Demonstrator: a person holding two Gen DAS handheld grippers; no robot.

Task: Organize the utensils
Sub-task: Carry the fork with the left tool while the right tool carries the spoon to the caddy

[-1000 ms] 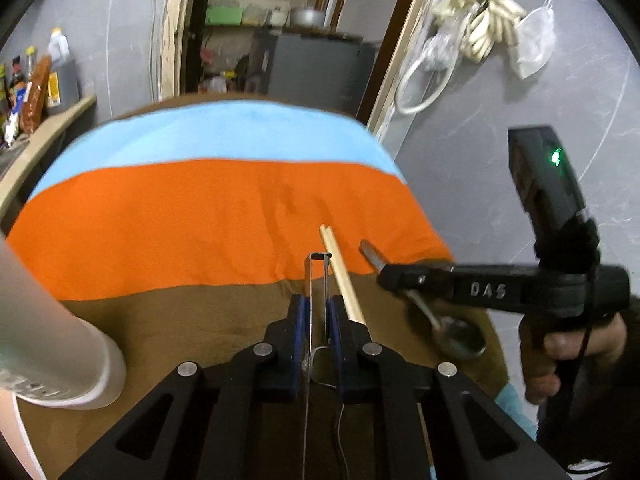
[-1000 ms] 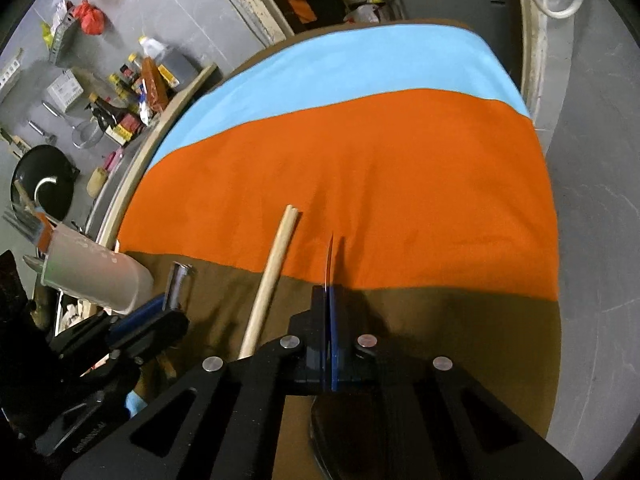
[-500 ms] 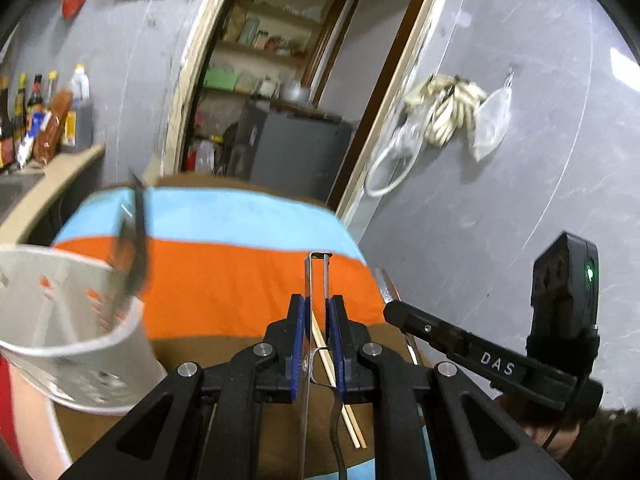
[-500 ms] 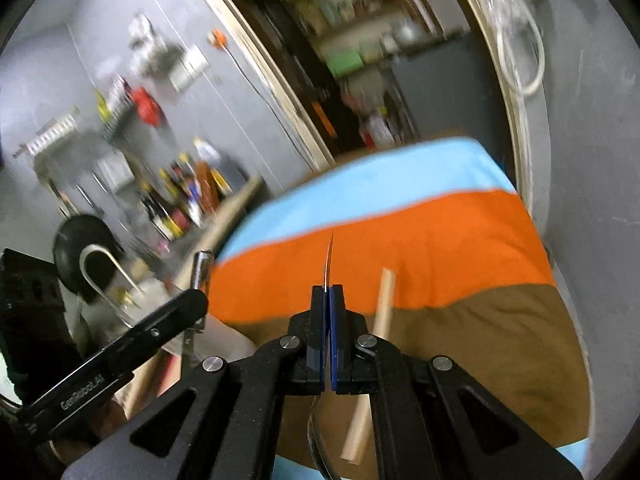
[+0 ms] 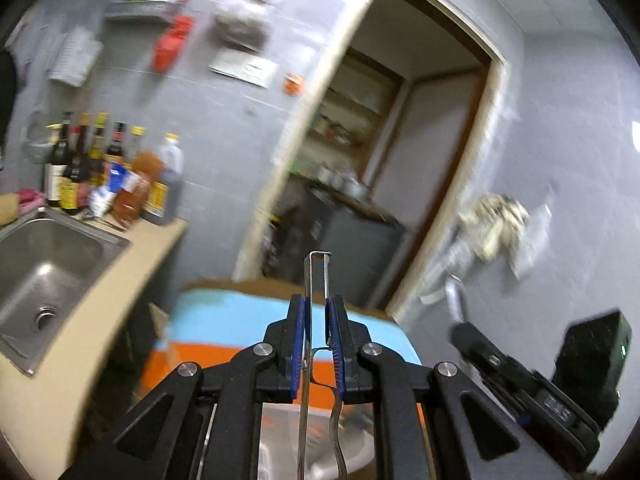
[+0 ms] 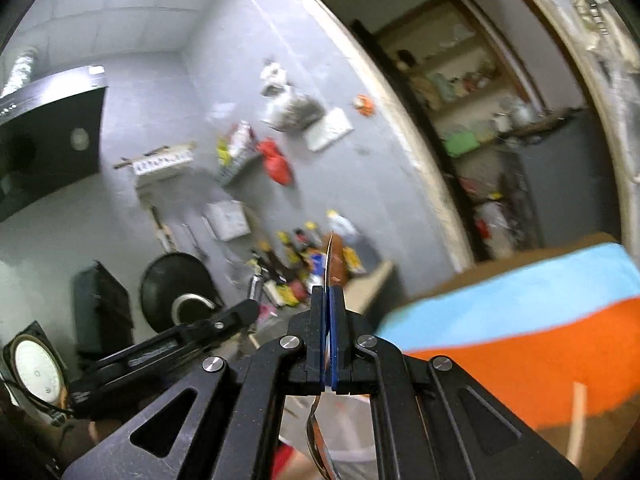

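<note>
Between the left gripper's point(image 5: 317, 320) blue pads sits a clamped metal wire-handled utensil point(image 5: 316, 280), its working end hidden. Alongside, the right gripper point(image 6: 329, 312) pinches a spoon point(image 6: 330, 258) edge-on above a white holder point(image 6: 352, 432). Beyond, blurred sauce bottles point(image 5: 116, 172) flank a steel sink point(image 5: 44, 264).

— What's around my left gripper point(image 5: 318, 334)?
— Sink point(image 5: 48, 264) at nine o'clock, bottles point(image 5: 108, 176) behind it, doorway point(image 5: 384, 184) at twelve, right gripper point(image 5: 516, 376) at three.
— Below me?
— A cup point(image 5: 352, 452) on the table point(image 5: 224, 320).
</note>
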